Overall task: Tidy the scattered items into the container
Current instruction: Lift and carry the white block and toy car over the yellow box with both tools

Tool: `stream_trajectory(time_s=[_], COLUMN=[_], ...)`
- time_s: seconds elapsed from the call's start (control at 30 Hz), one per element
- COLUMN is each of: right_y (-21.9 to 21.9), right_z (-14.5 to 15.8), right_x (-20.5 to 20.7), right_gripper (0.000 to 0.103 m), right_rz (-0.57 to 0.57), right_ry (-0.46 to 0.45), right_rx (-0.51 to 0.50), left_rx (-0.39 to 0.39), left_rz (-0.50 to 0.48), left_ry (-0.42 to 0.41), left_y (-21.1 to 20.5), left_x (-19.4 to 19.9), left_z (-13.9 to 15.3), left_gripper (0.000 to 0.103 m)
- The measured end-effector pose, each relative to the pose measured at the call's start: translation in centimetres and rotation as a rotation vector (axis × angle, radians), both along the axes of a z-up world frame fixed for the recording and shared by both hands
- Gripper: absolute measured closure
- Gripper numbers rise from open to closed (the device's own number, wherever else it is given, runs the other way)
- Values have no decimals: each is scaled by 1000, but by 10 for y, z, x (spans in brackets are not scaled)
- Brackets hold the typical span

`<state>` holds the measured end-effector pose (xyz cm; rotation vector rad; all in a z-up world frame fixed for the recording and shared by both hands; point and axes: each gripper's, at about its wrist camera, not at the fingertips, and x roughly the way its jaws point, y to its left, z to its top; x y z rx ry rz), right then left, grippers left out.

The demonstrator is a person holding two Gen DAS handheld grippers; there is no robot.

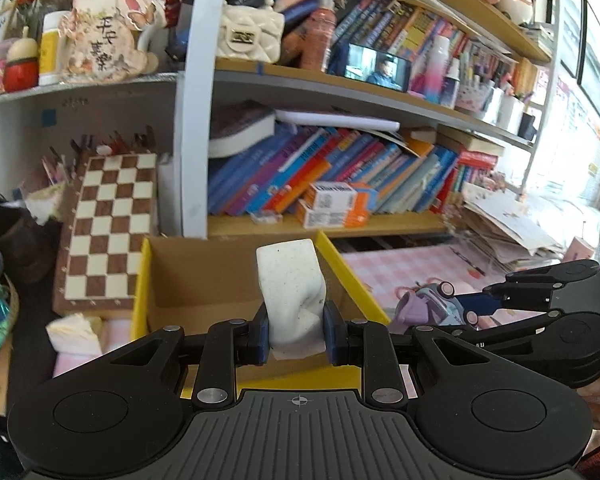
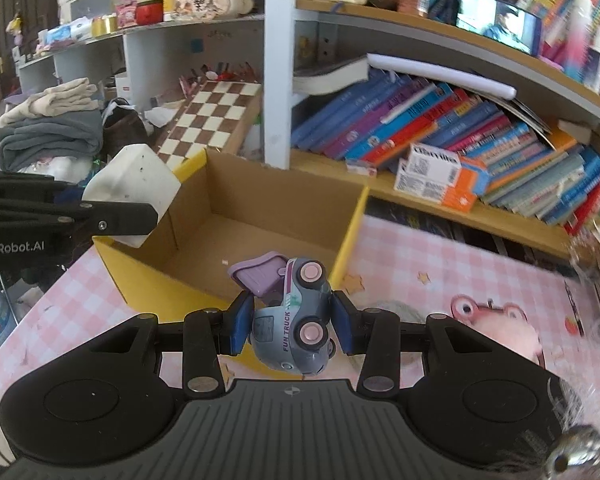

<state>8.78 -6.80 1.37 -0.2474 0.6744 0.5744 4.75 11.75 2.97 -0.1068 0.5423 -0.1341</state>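
From the left wrist: left gripper (image 1: pixel 296 334) pinching a white foam block (image 1: pixel 290 292) between its blue pads (image 1: pixel 332 334), the block squeezed narrow at the grip and standing upright above them. Behind it, open cardboard box (image 1: pixel 204 272) with yellow rims, interior seen as bare brown walls only, floor hidden by the block and the gripper. At the right edge, right gripper (image 1: pixel 476 304) seen from the side, closed on a grey-blue toy truck (image 1: pixel 440 304) with a lilac part, over the pink checked mat (image 1: pixel 400 268). Left of the box, a chessboard (image 1: pixel 108 232) leaning upright; behind, shelves of books (image 1: pixel 340 168). From the right wrist: right gripper (image 2: pixel 293 328) with jaws clamped on the flanks of the toy truck (image 2: pixel 296 320), wheels (image 2: pixel 312 334) turned toward the camera, lilac flap (image 2: pixel 260 274) pointing to the box. Here, unlike in the other view, the floor of the box (image 2: pixel 268 236) visible, bare but for a small pale speck. At the left edge, left gripper (image 2: pixel 148 210) from the side, holding the foam block (image 2: pixel 136 184) over the left yellow rim of the box. Also only here: folded clothes (image 2: pixel 48 128) stacked at far left and a cartoon frog print (image 2: pixel 496 320) on the mat (image 2: pixel 420 256).
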Motion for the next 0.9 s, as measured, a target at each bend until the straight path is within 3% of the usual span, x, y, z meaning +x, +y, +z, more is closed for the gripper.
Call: stream_trajectory(time_s=[0.4, 0.9], right_y=[40, 78], right_z=[2, -46], right_x=[45, 108], right_gripper=[63, 63], right_rz=[87, 196], right_ry=[-35, 59], right_rx=[-20, -123], left_rx=[30, 17], left_rz=[4, 33], left_ry=[22, 168], left_y=[11, 29], left_x=[48, 107], left_z=[-3, -48], left_gripper=[79, 79])
